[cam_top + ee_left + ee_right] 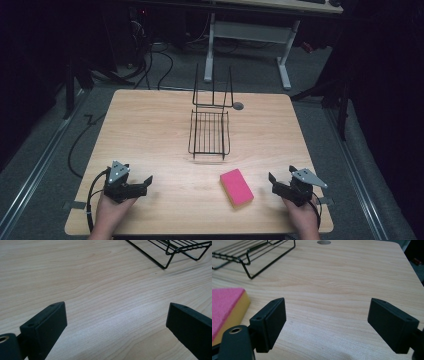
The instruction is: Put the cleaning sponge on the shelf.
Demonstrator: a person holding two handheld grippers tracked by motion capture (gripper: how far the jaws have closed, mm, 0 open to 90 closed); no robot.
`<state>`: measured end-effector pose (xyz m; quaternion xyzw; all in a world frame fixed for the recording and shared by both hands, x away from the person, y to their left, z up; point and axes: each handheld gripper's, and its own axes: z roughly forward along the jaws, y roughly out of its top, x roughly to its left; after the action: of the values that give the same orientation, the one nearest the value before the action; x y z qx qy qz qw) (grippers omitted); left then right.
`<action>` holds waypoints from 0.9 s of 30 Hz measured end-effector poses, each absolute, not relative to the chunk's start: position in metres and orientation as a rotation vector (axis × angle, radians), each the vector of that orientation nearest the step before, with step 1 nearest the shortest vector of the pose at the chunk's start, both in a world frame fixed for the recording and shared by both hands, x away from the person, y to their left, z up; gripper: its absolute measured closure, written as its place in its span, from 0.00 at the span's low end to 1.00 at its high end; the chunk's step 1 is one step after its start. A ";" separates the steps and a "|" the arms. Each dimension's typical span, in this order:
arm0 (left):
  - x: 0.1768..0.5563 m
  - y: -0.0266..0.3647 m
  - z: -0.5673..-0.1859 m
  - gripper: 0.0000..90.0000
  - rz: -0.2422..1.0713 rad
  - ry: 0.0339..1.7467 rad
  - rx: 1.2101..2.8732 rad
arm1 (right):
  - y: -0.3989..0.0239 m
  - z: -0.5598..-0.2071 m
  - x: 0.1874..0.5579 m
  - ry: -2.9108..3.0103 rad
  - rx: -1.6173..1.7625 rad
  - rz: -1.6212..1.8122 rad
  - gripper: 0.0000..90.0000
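Note:
A pink sponge with a yellow underside point(236, 187) lies flat on the wooden table point(150, 130), near the front right. A black wire rack point(210, 131) stands at the table's middle, with an upright wire back at its far end. My left gripper point(145, 183) rests at the front left, open, nothing between its jaws. My right gripper point(274, 181) rests at the front right, open and empty, a short way right of the sponge. In the right gripper view the sponge point(225, 307) lies just left of the left jaw, and the rack point(249, 255) is farther off. The left gripper view has the rack's corner point(175, 252) at upper right.
A round grey grommet point(238, 106) sits in the tabletop behind the rack. Beyond the table stand a white desk frame point(250, 35), cables on the grey floor and dark surroundings. Bare wood lies between the grippers and the rack.

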<state>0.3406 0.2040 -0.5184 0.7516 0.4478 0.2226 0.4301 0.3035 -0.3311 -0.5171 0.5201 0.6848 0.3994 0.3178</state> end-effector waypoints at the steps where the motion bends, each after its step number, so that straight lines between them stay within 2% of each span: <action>1: 0.341 0.204 -0.519 0.05 0.560 1.118 1.875 | -0.330 -0.518 0.304 1.817 1.358 1.046 0.16; 27: 0.324 0.220 -0.518 0.05 0.583 1.137 1.845 | -0.318 -0.514 0.313 1.905 1.331 1.103 0.14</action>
<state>0.3241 0.2203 -0.5183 0.7406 0.4564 0.2341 0.4340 0.3128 -0.3176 -0.5140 0.4965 0.7108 0.4116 0.2807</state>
